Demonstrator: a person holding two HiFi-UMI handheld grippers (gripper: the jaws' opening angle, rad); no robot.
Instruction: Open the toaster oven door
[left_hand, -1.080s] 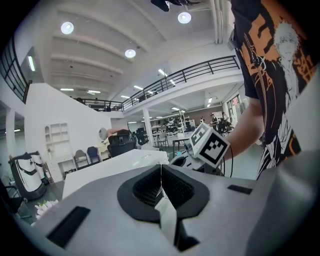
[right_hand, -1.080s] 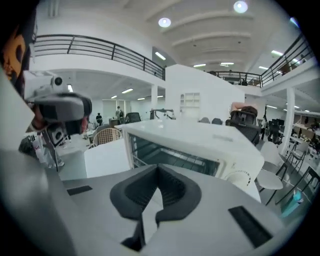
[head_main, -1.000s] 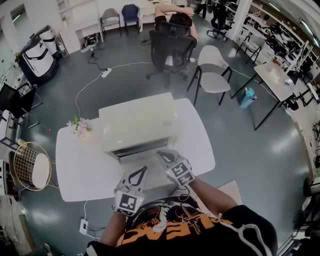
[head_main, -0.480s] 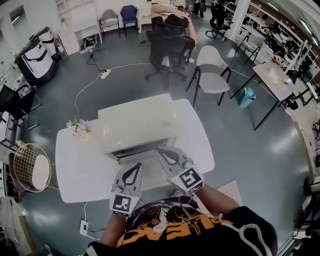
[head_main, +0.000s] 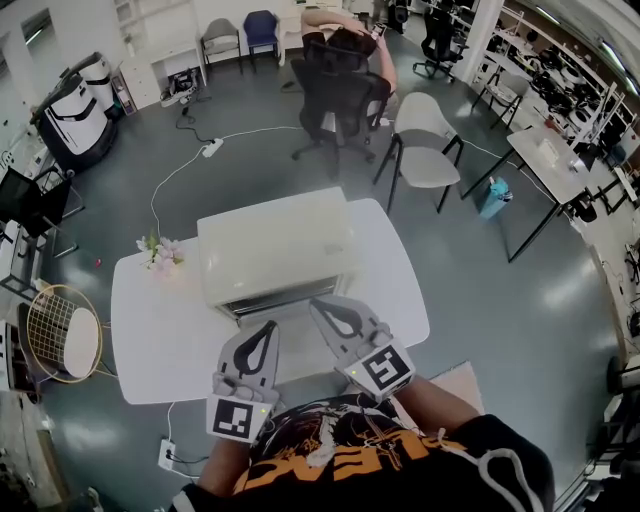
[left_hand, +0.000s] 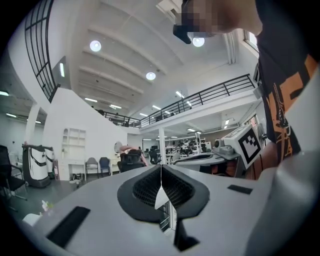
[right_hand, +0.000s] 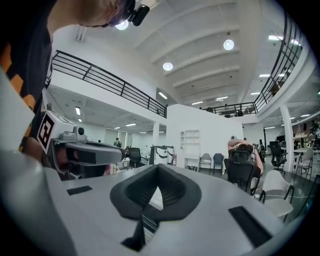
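White and boxy, the toaster oven (head_main: 275, 245) sits on the white round-cornered desk (head_main: 150, 340), and just before its front I hold my left tool (head_main: 268, 328) and right tool (head_main: 318, 303), both pinched closed on nothing.

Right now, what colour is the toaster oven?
The toaster oven is creamy white; head view shows it best.

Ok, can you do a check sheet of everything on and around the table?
Surface: white table, rounded corners.
Job's things: oven, door looks shut.
Clutter: flowers at the table's left corner.
Grippers: left tool and right tool shut, empty, short of the oven.
Cables: power strip with white cable on the floor; second strip below the table.
Surroundings: person on a black chair; white chairs.
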